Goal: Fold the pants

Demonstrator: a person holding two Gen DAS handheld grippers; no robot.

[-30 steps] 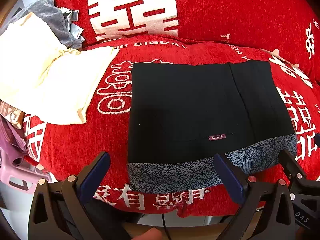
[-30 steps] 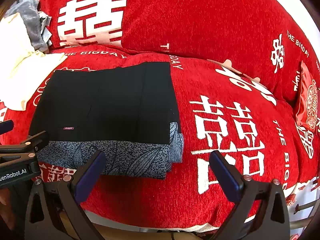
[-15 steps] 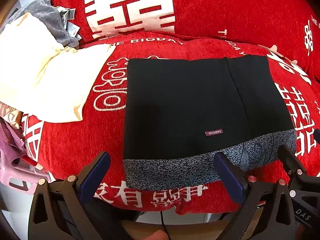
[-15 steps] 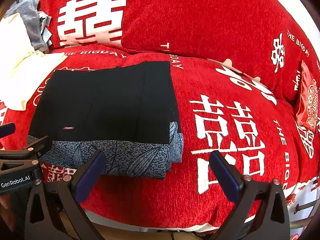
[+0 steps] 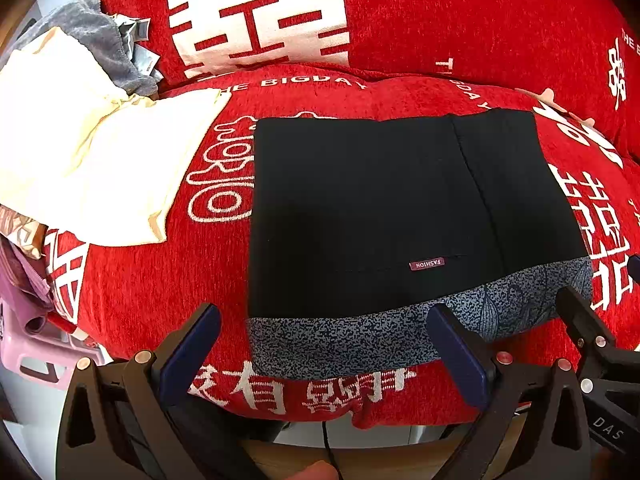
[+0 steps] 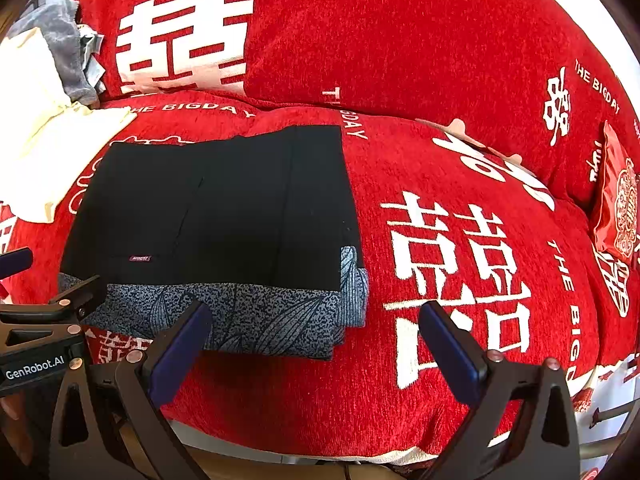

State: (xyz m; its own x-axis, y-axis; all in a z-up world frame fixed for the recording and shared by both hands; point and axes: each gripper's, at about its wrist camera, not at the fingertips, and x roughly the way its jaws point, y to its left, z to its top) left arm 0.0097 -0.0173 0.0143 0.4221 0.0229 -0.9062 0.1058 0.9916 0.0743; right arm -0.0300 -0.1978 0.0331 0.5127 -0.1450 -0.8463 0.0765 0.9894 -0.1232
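And there the pants (image 5: 372, 216) lay, flat on the red sofa cushion (image 5: 168, 280), already folded down to a tidy black rectangle with the grey speckled waistband (image 5: 344, 340) along the near edge. A small "FASHION" label (image 5: 427, 264) sat just above that band. The left tongs (image 5: 324, 354) hovered at the near edge, spread wide and holding nothing, their right pad just over the waistband. The right tongs (image 6: 320, 344) were likewise wide open and empty, near the bundle's right near corner, where the stacked layers (image 6: 348, 300) showed as steps.

This looked like soft, light knit cloth – limp, no stiffness, and likely to sag or slide apart if lifted by one layer only. The waistband seemed the thickest, firmest part, so a pinch through all layers at the near corners would probably hold best. The plush cushion cover looked grippy, so dragging could rumple the fold.

Off to the far left a cream garment (image 5: 96, 160) and a grey one (image 5: 104, 44) lay well apart from the pants, and a red pouch (image 6: 614, 204) rested at the far right
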